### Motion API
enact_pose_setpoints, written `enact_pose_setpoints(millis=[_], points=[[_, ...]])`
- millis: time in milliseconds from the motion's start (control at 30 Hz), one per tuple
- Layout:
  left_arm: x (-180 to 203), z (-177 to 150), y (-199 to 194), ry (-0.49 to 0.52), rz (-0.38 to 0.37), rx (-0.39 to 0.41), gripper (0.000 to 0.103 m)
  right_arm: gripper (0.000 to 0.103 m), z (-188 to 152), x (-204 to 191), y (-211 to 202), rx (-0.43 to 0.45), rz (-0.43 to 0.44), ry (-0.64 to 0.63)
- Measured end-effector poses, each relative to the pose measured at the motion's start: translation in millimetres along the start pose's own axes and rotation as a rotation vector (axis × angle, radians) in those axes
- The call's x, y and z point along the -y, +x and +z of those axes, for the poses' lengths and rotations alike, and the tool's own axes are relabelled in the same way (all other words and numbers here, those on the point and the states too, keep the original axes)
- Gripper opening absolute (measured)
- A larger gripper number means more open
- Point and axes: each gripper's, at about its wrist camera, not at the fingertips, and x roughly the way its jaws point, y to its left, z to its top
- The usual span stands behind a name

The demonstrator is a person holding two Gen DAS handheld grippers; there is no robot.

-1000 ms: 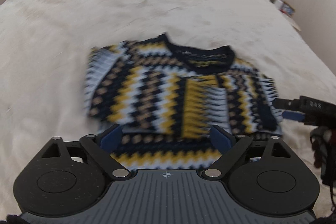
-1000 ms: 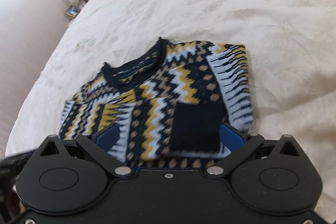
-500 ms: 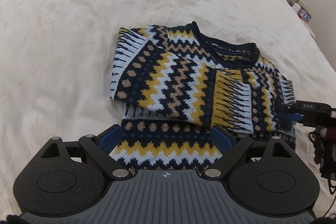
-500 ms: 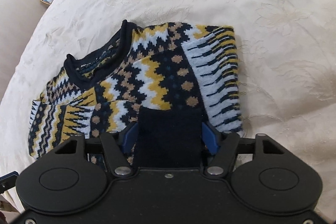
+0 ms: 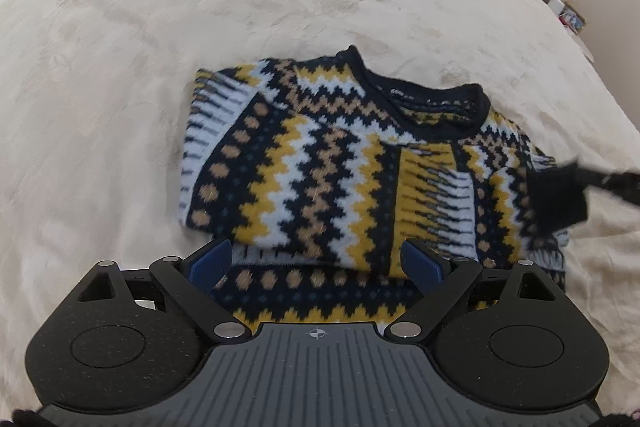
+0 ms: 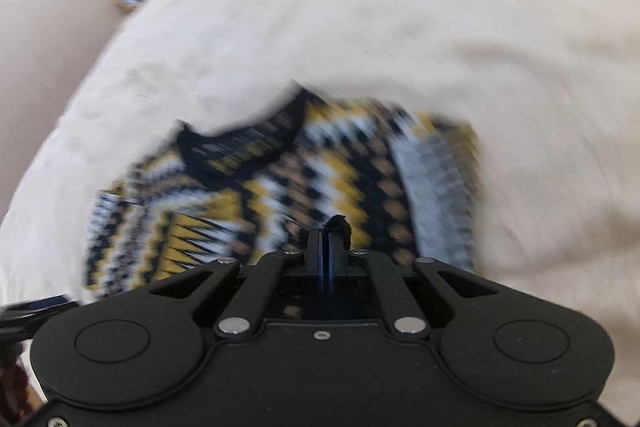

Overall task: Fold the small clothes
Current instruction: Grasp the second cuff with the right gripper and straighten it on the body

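Partly folded, the zigzag-knit sweater (image 5: 332, 167) in navy, yellow, white and tan lies on the cream bed (image 5: 120, 67), collar away. Right tongs (image 6: 328, 227) have just clenched on its navy cuff; left tongs (image 5: 316, 259) gape over the hem.

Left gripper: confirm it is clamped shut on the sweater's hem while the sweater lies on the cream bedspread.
Not clamped: the left wrist view shows the left gripper with jaws wide open over the sweater hem, gripping nothing. The sweater does lie on the cream bedspread.
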Motion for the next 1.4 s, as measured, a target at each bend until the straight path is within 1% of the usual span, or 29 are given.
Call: enact_pose_setpoints(millis=[67, 133, 233, 333, 400, 467, 567, 667, 700, 733, 800, 867, 933, 967, 1000, 1033, 1100, 1167, 1267, 1367, 1400], points=[[2, 6, 3, 0.008, -0.006, 0.010, 0.092, 0.009, 12, -6, -19, 0.074, 0.000, -0.016], [3, 13, 9, 0.012, -0.009, 0.016, 0.092, 0.009, 20, 0, -27, 0.113, -0.036, 0.002], [5, 24, 20, 0.023, -0.009, 0.017, 0.092, 0.009, 23, 19, -7, 0.065, -0.126, 0.025], [6, 33, 30, 0.044, 0.002, 0.018, 0.092, 0.009, 18, 33, 17, 0.000, -0.191, 0.036], [5, 39, 38, 0.047, 0.006, 0.015, 0.092, 0.009, 13, 41, 27, -0.032, -0.215, 0.051], [1, 43, 47, 0.051, 0.012, 0.010, 0.092, 0.009, 7, 45, 34, -0.058, -0.206, 0.068], [-8, 45, 61, 0.047, 0.063, -0.014, 0.092, 0.010, -1, 51, 38, -0.083, -0.213, 0.060], [-19, 45, 73, 0.050, 0.131, -0.038, 0.092, 0.017, -8, 59, 42, -0.108, -0.235, 0.081], [-22, 44, 77, 0.050, 0.158, -0.050, 0.093, 0.017, -11, 63, 45, -0.123, -0.239, 0.091], [-27, 45, 81, 0.043, 0.176, -0.066, 0.097, 0.017, -13, 66, 48, -0.135, -0.239, 0.098], [-38, 45, 87, -0.004, 0.157, -0.088, 0.103, 0.025, -17, 69, 52, -0.152, -0.240, 0.095], [-45, 43, 89, -0.035, 0.138, -0.090, 0.103, 0.027, -20, 69, 53, -0.157, -0.239, 0.086], [-44, 43, 89, -0.027, 0.138, -0.089, 0.103, 0.030, -20, 68, 53, -0.156, -0.239, 0.081], [-44, 43, 89, -0.024, 0.138, -0.088, 0.103, 0.036, -20, 67, 53, -0.157, -0.234, 0.080], [-45, 43, 89, -0.024, 0.137, -0.088, 0.103, 0.045, -20, 66, 54, -0.158, -0.225, 0.079], [-45, 44, 88, -0.025, 0.134, -0.086, 0.103, 0.050, -19, 65, 54, -0.158, -0.214, 0.076], [-46, 46, 84, -0.023, 0.126, -0.081, 0.103, 0.065, -19, 60, 55, -0.161, -0.201, 0.062], [-44, 46, 78, -0.012, 0.123, -0.073, 0.103, 0.075, -18, 53, 55, -0.161, -0.214, 0.038], [-37, 46, 64, 0.000, 0.109, -0.058, 0.103, 0.078, -20, 45, 49, -0.156, -0.209, 0.031], [-32, 38, 47, 0.005, 0.097, -0.042, 0.103, 0.086, -24, 37, 41, -0.149, -0.196, 0.026], [-30, 34, 41, 0.010, 0.093, -0.037, 0.103, 0.087, -26, 34, 37, -0.145, -0.191, 0.026]])
